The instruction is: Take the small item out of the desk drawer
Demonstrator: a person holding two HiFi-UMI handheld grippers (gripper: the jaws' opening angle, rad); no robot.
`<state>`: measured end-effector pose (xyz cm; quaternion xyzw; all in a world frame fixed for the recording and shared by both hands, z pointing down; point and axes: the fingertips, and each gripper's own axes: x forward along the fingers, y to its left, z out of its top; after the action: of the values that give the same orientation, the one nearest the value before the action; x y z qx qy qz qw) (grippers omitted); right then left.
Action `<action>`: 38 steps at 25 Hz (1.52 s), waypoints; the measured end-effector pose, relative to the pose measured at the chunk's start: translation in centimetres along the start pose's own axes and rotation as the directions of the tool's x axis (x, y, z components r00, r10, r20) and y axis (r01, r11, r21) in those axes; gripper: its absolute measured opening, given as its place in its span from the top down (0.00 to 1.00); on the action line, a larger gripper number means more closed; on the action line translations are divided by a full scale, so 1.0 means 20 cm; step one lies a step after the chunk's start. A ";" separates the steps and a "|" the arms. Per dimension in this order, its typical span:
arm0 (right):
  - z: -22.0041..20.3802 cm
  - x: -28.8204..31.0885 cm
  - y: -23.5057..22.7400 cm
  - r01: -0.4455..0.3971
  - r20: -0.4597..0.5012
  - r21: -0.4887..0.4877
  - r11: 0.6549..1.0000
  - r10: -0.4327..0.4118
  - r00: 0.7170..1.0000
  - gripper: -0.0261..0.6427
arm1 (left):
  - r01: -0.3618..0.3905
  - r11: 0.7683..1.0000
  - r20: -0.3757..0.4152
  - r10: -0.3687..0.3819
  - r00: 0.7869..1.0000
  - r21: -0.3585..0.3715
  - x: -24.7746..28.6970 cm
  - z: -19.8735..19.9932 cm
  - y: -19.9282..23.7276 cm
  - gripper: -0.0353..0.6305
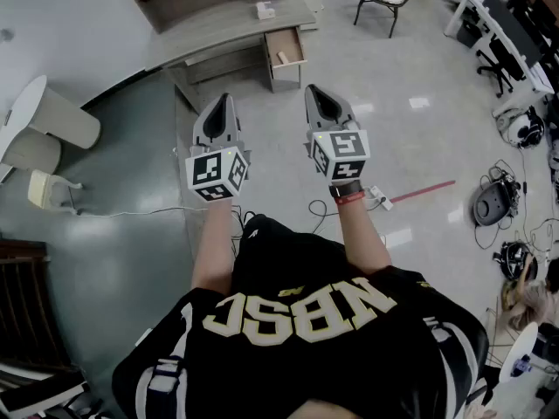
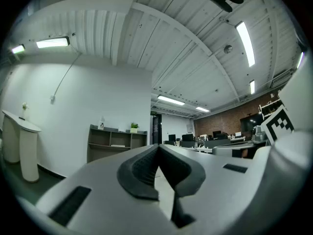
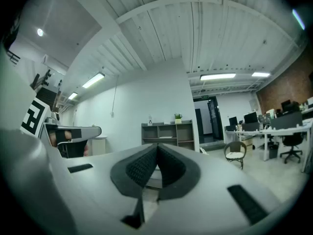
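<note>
Barely begun: left gripper (image 1: 224,103) and right gripper (image 1: 316,94) well short of the desk, jaws pressed together, empty. Drawer (image 1: 286,49) open below the surface's (image 1: 236,23) front edge, small item (image 1: 281,57) inside, untouched. Remaining: approach, grasp, lift out.

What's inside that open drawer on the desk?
One small pale item lies in the open drawer. Any part still under the desk top is hidden.

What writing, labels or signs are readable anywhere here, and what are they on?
"NBSC": large pale letters on the person's black shirt, upside down in the head view, so the reading is uncertain.
Green sign over the doorway: too small to read.
Marker cubes: square patterns only, no words.
</note>
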<state>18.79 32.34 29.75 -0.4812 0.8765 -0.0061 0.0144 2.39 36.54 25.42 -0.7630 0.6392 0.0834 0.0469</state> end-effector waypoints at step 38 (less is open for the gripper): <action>-0.26 1.97 -0.35 0.074 -0.155 0.041 0.996 -0.067 0.986 0.95 | 0.186 0.978 -0.116 -0.197 0.974 -0.097 1.81 -0.56 0.94 0.93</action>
<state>3.44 -4.63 34.28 -0.5095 0.8570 -0.0643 -0.0420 -9.29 -3.89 30.39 -0.8263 0.5600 0.0581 -0.0181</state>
